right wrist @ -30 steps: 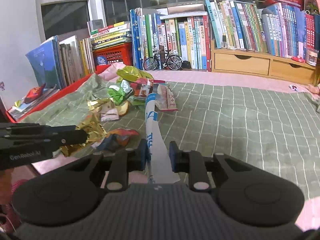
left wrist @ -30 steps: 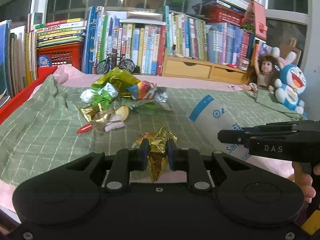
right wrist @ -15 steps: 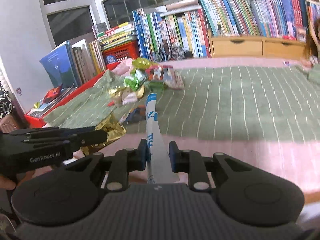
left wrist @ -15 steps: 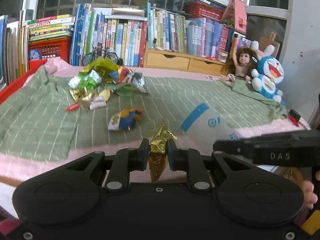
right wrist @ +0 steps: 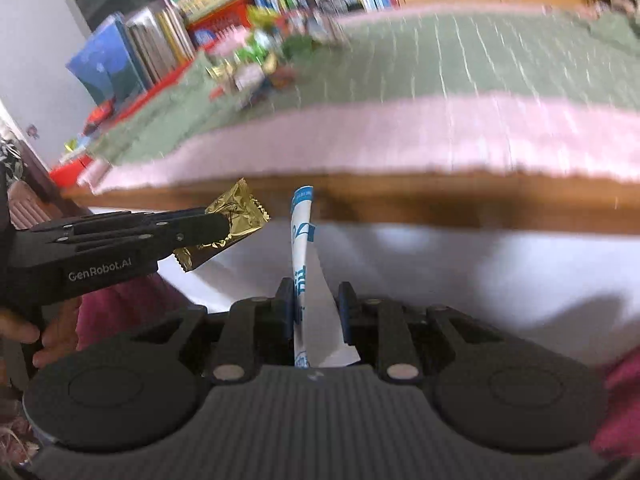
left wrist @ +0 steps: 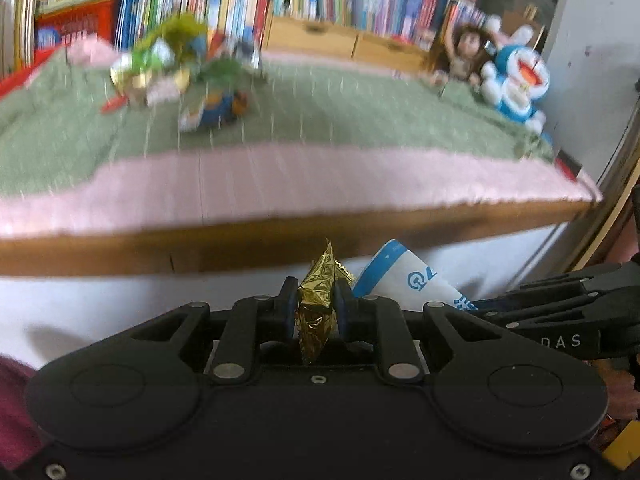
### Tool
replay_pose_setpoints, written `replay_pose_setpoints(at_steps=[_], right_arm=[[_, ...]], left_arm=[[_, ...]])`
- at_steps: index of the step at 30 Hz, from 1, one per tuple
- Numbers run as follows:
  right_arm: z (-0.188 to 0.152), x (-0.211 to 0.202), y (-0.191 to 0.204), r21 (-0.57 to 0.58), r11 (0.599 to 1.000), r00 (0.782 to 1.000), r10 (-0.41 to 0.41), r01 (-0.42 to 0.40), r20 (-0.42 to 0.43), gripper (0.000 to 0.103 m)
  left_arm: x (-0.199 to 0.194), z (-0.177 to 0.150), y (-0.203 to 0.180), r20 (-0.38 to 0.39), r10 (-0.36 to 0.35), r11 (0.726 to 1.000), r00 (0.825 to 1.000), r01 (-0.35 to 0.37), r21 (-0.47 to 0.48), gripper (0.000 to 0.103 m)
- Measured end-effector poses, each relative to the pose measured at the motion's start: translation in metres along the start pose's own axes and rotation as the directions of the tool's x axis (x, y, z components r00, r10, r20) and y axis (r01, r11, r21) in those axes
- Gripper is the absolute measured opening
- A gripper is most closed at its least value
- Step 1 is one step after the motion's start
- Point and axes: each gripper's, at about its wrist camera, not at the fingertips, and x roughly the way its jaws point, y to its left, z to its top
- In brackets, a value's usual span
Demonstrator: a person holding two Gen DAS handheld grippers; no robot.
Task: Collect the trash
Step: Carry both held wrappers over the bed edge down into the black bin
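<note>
ahead: table edge [left wrist: 320, 236] blocks | below edge: open

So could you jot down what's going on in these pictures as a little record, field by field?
Setting: bed with a green blanket, bookshelves behind
Left hand-held gripper: shut on a gold wrapper
Right hand-held gripper: shut on a white and blue wrapper
Where both are: in front of the bed's edge, below the blanket's level
Left on the blanket: pile of wrappers, blurred
Toys: doll and blue plush at the far right corner
Bin: none in view
</note>
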Motion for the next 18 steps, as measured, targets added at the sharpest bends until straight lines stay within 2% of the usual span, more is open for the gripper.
replay_pose_setpoints(at_steps=[4,8,13,18], right_arm=[[-0.004,0.028,-0.013,0.074,0.995,0.992,-0.056,0.065,-0.116,0.026],[-0.009,0.051,-0.026,0.125,0.988,0.978,-0.070,0.096,-0.195,0.026],[-0.017,0.076,-0.036,0.163,0.980,0.961,-0.066,0.113,-0.267,0.028],[-0.020,0.109,-0.041,0.198,0.971,0.935,-0.060,0.136,-0.349,0.029]], left_arm=[[0.028,-0.011,0.006,-0.086,0.011,1.000,0.996,-0.013,-0.021,0.018],[0.055,-0.020,0.013,-0.161,0.023,0.999,0.987,-0.028,-0.031,0.018],[0.090,-0.034,0.019,-0.254,0.047,0.998,0.966,-0.059,-0.038,0.018],[0.123,-0.049,0.024,-0.338,0.055,0.995,0.939,-0.080,-0.060,0.019]])
